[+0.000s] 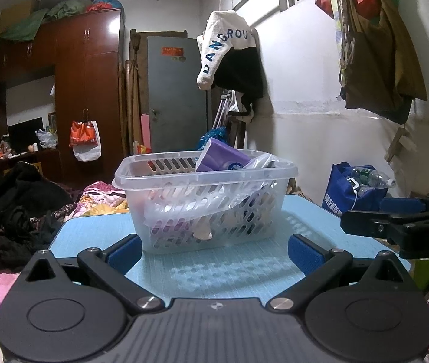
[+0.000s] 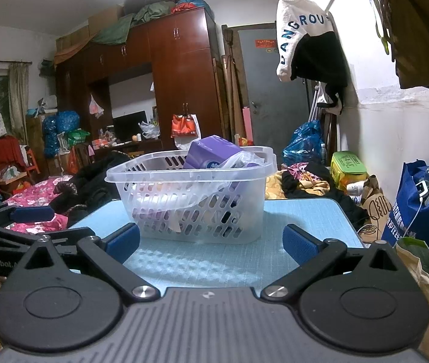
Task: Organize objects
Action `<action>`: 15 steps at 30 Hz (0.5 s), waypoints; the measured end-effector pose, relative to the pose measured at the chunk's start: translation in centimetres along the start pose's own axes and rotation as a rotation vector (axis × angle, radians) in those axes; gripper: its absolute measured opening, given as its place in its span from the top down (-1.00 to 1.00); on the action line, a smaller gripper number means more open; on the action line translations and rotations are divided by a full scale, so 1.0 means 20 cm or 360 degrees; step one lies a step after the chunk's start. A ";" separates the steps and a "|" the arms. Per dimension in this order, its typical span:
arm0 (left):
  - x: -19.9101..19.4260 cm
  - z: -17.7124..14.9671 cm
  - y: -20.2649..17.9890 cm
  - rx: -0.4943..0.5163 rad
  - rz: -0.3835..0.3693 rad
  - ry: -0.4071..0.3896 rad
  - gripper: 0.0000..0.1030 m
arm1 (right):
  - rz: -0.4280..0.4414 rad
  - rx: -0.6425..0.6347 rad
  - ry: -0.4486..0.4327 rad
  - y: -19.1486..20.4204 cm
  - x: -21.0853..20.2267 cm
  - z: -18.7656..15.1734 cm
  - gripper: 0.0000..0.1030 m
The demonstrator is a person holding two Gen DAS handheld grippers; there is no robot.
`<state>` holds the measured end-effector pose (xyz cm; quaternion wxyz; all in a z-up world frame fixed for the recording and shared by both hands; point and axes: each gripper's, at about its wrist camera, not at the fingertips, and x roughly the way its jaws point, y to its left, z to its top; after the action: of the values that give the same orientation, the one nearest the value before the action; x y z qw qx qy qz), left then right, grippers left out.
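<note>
Both tools idle: the left gripper and the right gripper have jaws spread wide, nothing held, low over the near edge of the light blue textured tabletop. The translucent perforated plastic basket stands upright mid-table, just ahead of both and clear of the pads. It already holds a purple tissue pack leaning on the far rim, a crumpled clear plastic bag, and paler items low down that I cannot identify. No loose objects on the table; judged late stage or between steps. Next move likely needs a fresh target, or a two-sided grasp on the basket rim.
</note>
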<state>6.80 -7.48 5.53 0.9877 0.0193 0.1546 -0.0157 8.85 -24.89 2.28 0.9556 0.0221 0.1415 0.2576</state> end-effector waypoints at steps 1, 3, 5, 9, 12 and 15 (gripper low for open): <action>0.00 0.00 0.00 0.0000 -0.0001 0.0000 -1.00 | 0.0000 0.0001 0.0000 0.00 0.00 0.00 -1.00; 0.00 0.00 0.00 0.0000 0.0001 0.0001 -1.00 | 0.0000 0.0000 0.0000 0.00 0.00 0.00 -1.00; 0.00 0.00 0.00 0.0003 -0.0001 0.0003 -1.00 | -0.0001 0.0000 -0.0001 0.00 0.00 0.00 -1.00; 0.00 0.00 0.00 0.0003 -0.0003 0.0005 -1.00 | -0.0002 -0.0001 0.0002 0.00 0.00 0.00 -1.00; 0.00 0.00 0.00 0.0004 -0.0002 0.0004 -1.00 | -0.0002 -0.0004 0.0002 0.00 0.00 0.00 -1.00; 0.00 0.00 0.00 0.0005 -0.0003 0.0005 -1.00 | -0.0002 -0.0005 0.0003 0.00 0.00 0.00 -1.00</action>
<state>6.87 -7.45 5.47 0.9874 0.0207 0.1561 -0.0167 8.83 -24.94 2.22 0.9557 0.0204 0.1419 0.2571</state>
